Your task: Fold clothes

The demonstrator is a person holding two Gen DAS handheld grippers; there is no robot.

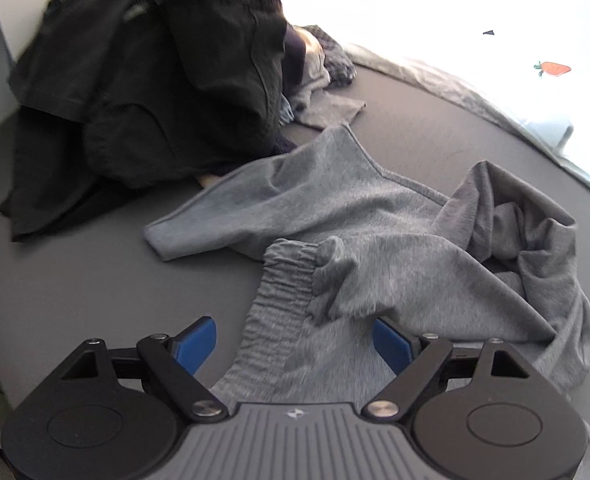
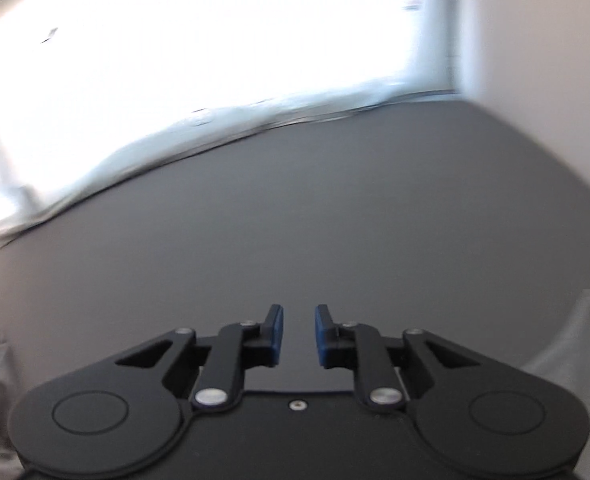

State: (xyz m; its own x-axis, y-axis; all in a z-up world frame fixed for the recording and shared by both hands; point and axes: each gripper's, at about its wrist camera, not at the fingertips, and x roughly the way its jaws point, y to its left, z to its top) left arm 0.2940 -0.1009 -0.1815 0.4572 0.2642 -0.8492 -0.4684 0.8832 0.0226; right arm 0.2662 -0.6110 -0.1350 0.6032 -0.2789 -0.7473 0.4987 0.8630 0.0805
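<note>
Left tool [image 1: 295, 344] spread wide, its blue pads [image 1: 391, 344] apart on either side of the ribbed elastic waistband [image 1: 283, 292] of the grey sweatpants [image 1: 395, 248], and the cloth lies between them without being pinched; the right-hand pad sits against a fold of the fabric, the left-hand one over bare surface. The grey sweatpants sprawl crumpled across the dark grey desk [image 1: 95, 280], one leg stretching away to the left with its end folded flat, the rest bunched in loose folds toward the right. Beyond that leg, on the far left of the desk, rises a heap of black clothing [image 1: 147, 80], its lower edge close to or just touching the grey leg, and tucked just beside the heap's right flank is a smaller light grey garment [image 1: 327, 108] with something checked behind it, too blurred to name. Along the far edge runs a pale sheet, washed out by bright light, with a small red strawberry print [image 1: 555, 68] on it. Over to the right tool [image 2: 299, 334]: blue pads [image 2: 277, 332] parted by a narrow gap, nothing between them, hanging above a bare stretch of the same dark grey desk [image 2: 335, 208], with the blurred bright sheet beyond and a pale wall at the right
</note>
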